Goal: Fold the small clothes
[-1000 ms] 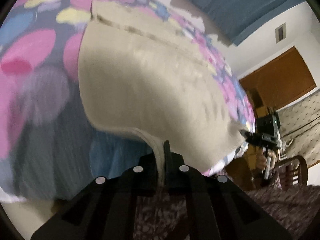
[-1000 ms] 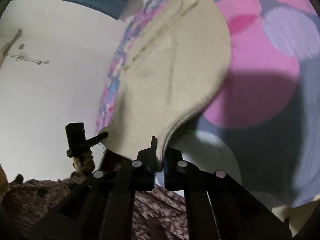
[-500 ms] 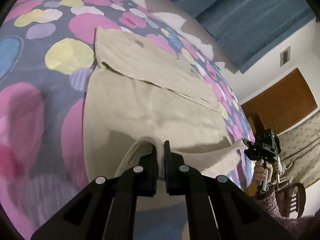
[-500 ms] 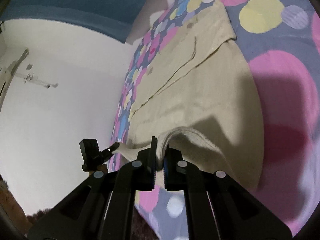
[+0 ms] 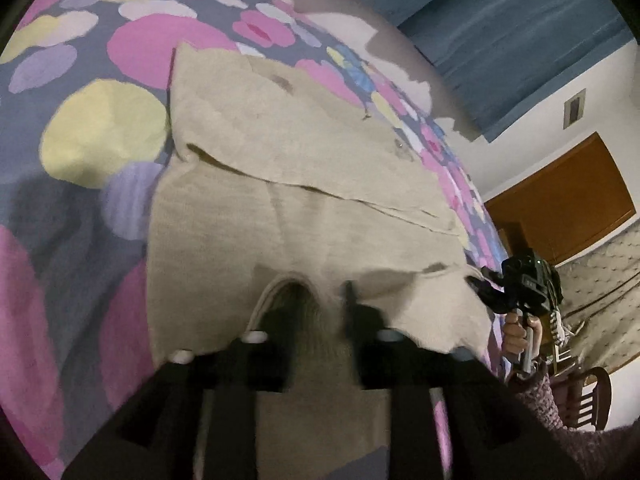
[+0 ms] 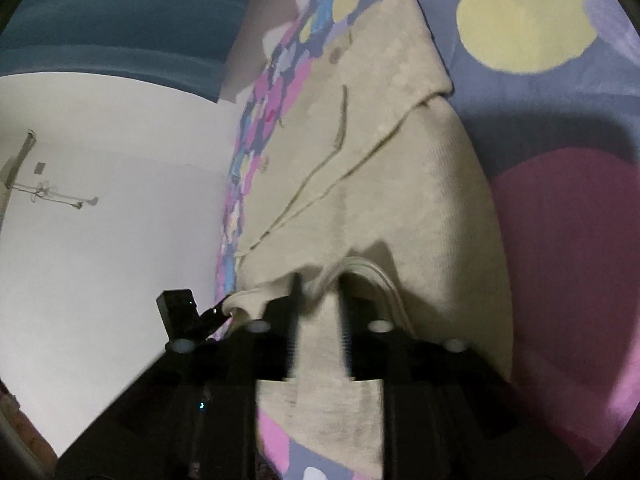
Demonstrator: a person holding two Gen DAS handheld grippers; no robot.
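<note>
A beige knitted garment (image 5: 300, 168) lies flat on the spotted bedsheet (image 5: 100, 132), its far part folded over in a band. My left gripper (image 5: 320, 300) sits low over the near folded edge. Its jaws are opening, and the doubled hem lies loose between the fingers (image 5: 352, 308). The same garment (image 6: 380, 184) fills the right wrist view. There my right gripper (image 6: 320, 288) is also opening, with the hem slack between its fingers (image 6: 296, 292). Each gripper shows in the other's view: the right one (image 5: 516, 288) at the garment's right corner, the left one (image 6: 188, 312) at its left corner.
The bedsheet (image 6: 560, 240) with big pink, yellow and lilac circles spreads around the garment. A blue curtain (image 5: 500, 20) hangs behind the bed. A wooden door (image 5: 560, 208), a chair (image 5: 592, 400) and a person's hand (image 5: 516, 332) are at the right, and a white wall (image 6: 100, 220) at the left.
Both grippers carried the near hem forward and down, laying it over the rest of the garment. Both jaws, shut on the hem before, have now parted.
</note>
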